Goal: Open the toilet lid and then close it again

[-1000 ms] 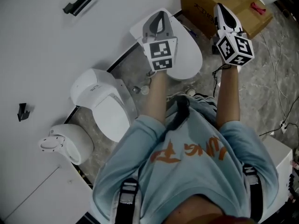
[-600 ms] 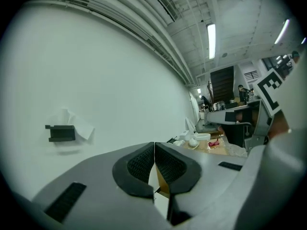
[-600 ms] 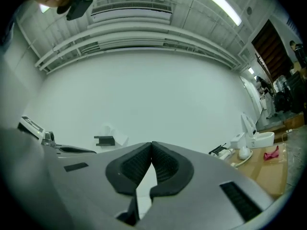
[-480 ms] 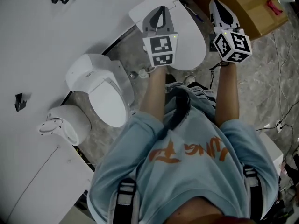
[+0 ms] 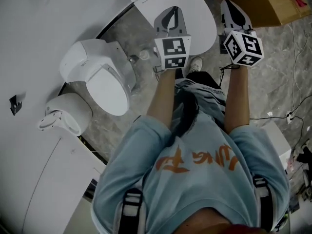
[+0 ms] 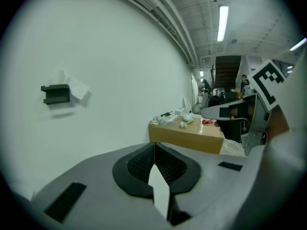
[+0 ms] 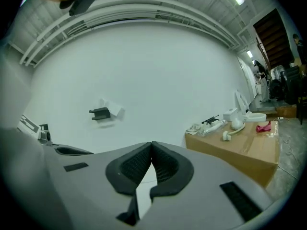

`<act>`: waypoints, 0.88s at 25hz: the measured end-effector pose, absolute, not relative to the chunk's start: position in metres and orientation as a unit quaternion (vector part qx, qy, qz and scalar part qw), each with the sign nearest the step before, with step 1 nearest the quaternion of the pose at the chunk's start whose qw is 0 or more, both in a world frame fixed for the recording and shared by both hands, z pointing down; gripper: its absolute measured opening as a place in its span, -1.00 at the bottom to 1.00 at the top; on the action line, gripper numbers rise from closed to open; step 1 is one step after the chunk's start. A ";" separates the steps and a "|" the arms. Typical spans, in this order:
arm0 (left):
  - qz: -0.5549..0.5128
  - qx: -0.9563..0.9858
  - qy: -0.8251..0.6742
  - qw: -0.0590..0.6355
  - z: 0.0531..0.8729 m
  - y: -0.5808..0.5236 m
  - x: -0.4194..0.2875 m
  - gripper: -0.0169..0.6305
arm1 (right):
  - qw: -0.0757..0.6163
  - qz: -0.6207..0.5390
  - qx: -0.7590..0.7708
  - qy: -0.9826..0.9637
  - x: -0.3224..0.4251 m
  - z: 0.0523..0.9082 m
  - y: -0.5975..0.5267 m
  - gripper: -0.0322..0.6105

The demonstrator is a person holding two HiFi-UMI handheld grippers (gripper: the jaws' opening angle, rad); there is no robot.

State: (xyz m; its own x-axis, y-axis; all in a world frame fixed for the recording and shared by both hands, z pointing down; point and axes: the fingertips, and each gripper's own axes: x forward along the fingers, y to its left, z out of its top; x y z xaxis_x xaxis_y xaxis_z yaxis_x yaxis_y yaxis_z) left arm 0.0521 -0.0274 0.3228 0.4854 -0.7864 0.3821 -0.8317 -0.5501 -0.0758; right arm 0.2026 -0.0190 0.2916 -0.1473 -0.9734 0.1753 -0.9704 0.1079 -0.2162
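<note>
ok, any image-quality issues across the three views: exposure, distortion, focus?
Head view: dim, flat light, no hard shadows, white toilet lid not blown out. Left gripper view: strong fisheye, black corners, ceiling lamp glares, near fingers soft. Right gripper view: same fisheye, wall bows, cardboard box is legible.

Three fixtures in row along wall (image 5: pixel 48 23) on your left:
- toilet lid (image 5: pixel 197 6) farthest ahead
- second toilet (image 5: pixel 105 79) nearer you
- rounded fixture (image 5: pixel 68 116) nearest

Your left gripper (image 5: pixel 170 14) overlaps near part of toilet lid in head view. Your right gripper (image 5: pixel 233 11) is just right of lid's edge.

Cardboard box (image 5: pixel 273 4) right of lid, behind right gripper; small items (image 7: pixel 230 126) on top of box.

Bracket (image 5: pixel 13 104) on wall, left of rounded fixture.

Your shoe (image 5: pixel 196 64) on floor (image 5: pixel 273 82) before lid.
</note>
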 end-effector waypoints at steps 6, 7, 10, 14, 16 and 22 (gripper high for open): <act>0.235 0.847 -0.461 0.119 0.401 -0.007 0.063 -0.87 | -0.033 -0.186 -0.649 0.737 0.206 0.362 -0.006 -0.86; 0.243 0.846 -0.458 0.126 0.412 -0.002 0.064 -0.87 | -0.041 -0.193 -0.647 0.737 0.206 0.373 -0.002 -0.86; 0.266 0.843 -0.445 0.145 0.445 0.014 0.069 -0.87 | -0.064 -0.211 -0.641 0.735 0.208 0.405 0.010 -0.86; 0.298 0.837 -0.425 0.175 0.500 0.038 0.071 -0.86 | -0.104 -0.227 -0.620 0.744 0.203 0.451 0.025 -0.86; 0.310 0.831 -0.421 0.189 0.527 0.049 0.067 -0.86 | -0.129 -0.234 -0.602 0.752 0.195 0.474 0.034 -0.86; 0.351 0.826 -0.392 0.201 0.597 0.079 0.066 -0.86 | -0.211 -0.253 -0.536 0.777 0.167 0.545 0.071 -0.74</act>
